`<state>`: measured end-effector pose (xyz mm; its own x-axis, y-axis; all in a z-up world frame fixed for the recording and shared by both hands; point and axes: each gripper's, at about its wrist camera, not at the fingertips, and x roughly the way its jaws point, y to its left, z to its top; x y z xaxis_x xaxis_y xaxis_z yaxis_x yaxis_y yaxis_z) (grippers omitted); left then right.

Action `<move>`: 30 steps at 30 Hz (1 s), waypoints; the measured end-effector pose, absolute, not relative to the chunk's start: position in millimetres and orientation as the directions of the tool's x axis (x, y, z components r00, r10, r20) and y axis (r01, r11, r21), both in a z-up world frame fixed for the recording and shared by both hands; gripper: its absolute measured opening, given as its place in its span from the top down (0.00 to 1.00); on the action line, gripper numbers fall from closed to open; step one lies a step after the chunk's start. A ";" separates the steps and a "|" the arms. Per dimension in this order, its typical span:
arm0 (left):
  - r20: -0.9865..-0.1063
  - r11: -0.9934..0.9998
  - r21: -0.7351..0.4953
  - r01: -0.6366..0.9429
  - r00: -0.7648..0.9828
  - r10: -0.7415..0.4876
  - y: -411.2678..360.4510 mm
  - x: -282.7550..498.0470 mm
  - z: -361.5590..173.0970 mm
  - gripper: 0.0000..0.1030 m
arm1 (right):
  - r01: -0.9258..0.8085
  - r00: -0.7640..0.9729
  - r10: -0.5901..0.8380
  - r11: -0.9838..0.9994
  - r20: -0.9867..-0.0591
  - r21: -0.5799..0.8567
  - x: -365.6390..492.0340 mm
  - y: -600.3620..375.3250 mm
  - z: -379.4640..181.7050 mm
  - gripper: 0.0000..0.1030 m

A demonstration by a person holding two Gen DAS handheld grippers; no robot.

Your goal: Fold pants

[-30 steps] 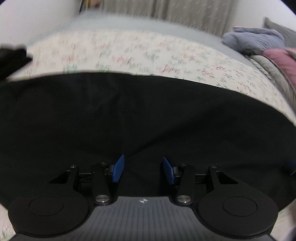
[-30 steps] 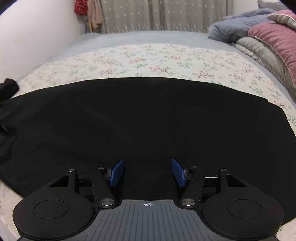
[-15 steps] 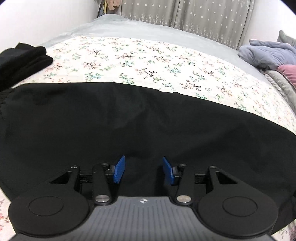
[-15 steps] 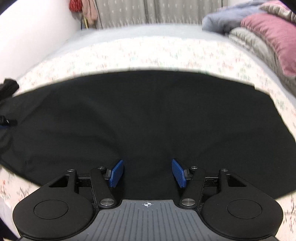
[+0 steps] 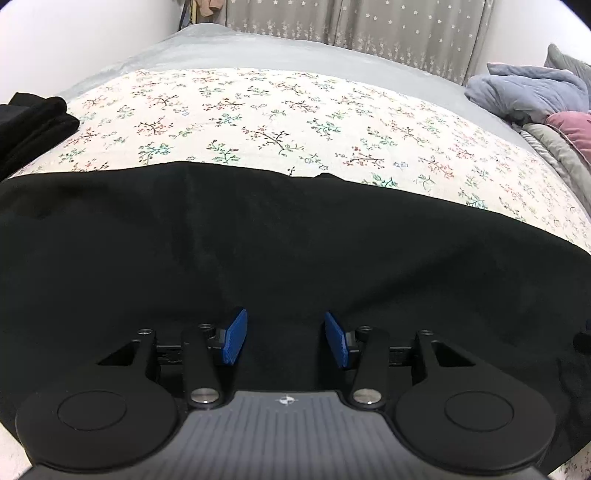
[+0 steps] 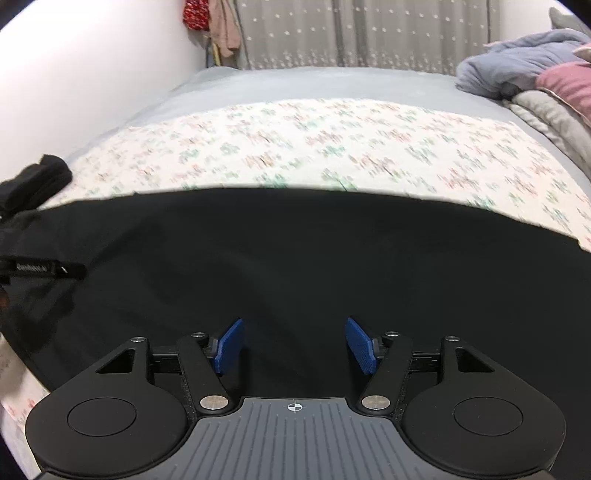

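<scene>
Tongs first: we count two, one per hand, each with two blue ribbed pads on black pivoting arms. On the left gripper point(image 5: 284, 341) the pads stand apart with nothing pinched between them; black cloth lies beyond and beneath the gap. On the right gripper point(image 6: 294, 345) the jaws have just been opening and now stand wider than the left pair, likewise released, with only cloth behind the gap.

Beneath both we see one pair of black pants point(image 5: 295, 251), a smooth matte fabric spread flat across the near half of the bed, its far edge running as a nearly straight line with one small notch. A labelled strip point(image 6: 40, 268) shows at its left end in the right view.

Under the pants lies one cream sheet point(image 5: 288, 122) printed with small flower sprigs, over a plain grey cover point(image 5: 258, 51). A second dark garment point(image 5: 33, 125) sits bunched at the left. At the right we count one heap of bedding point(image 6: 532, 81): grey-blue, pink and grey quilted layers. Behind hangs one grey curtain point(image 6: 369, 33) dotted with stars.
</scene>
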<state>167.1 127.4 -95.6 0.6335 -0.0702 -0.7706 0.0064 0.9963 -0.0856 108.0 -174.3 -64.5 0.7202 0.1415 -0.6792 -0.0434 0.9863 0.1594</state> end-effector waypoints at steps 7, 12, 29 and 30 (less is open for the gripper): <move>-0.765 0.997 -0.077 0.016 0.640 -0.070 124.6 164.5 -99.6 0.48 | -0.189 0.719 0.312 0.948 -0.621 0.257 173.4 -162.7 -41.1 0.33; -0.759 0.997 -0.066 0.032 0.647 -0.071 123.1 162.8 -101.3 0.48 | -0.310 0.617 0.447 0.894 -0.648 0.323 262.6 -134.5 -45.1 0.29; -0.746 0.995 -0.047 0.093 0.659 -0.097 122.6 154.2 -102.8 0.47 | -0.479 0.274 0.630 0.744 -0.726 0.465 365.1 -14.0 -82.1 0.82; -0.746 0.994 -0.049 0.094 0.658 -0.099 122.9 153.3 -102.4 0.47 | -0.497 0.293 0.605 0.758 -0.740 0.423 362.6 -9.4 -79.1 0.98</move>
<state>153.3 122.9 -102.5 0.6579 -0.0993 -0.7465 0.0941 0.9943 -0.0493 362.6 -9.4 -79.1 0.2928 0.6052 -0.7402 -0.4966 0.7578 0.4232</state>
